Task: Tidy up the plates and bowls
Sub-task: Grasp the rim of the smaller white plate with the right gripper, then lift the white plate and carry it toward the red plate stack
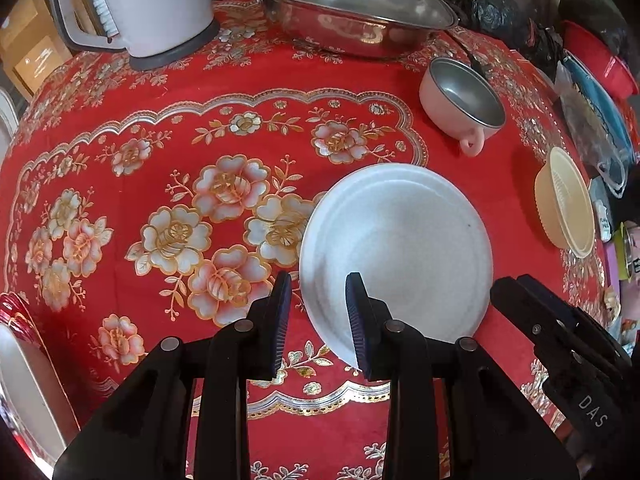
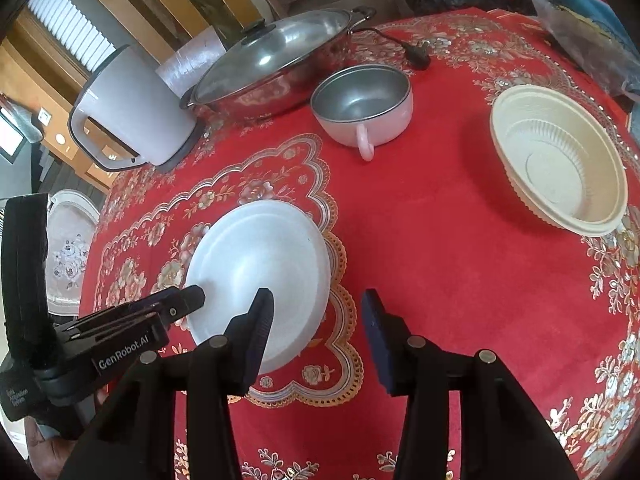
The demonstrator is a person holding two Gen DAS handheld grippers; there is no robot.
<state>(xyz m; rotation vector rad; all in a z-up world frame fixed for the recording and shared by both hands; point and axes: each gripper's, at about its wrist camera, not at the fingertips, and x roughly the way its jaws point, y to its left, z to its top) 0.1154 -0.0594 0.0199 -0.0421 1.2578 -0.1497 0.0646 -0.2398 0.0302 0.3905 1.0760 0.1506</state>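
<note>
A white plate (image 1: 396,248) lies on the red flowered tablecloth (image 1: 160,120); it also shows in the right wrist view (image 2: 260,264). My left gripper (image 1: 318,308) is open, its jaws straddling the plate's near left rim without gripping it. My right gripper (image 2: 316,328) is open and empty, just right of the plate's near edge. A pink bowl with a metal lining and a handle (image 2: 362,106) stands behind the plate. A cream plastic bowl (image 2: 560,160) sits at the right.
A lidded steel pot (image 2: 276,68) and a white kettle (image 2: 132,112) stand at the back, with a black plug (image 2: 416,56) beside the pot. Black bags (image 1: 488,4) and a red basin (image 1: 596,56) crowd the far right edge. A chair seat (image 2: 68,248) is left of the table.
</note>
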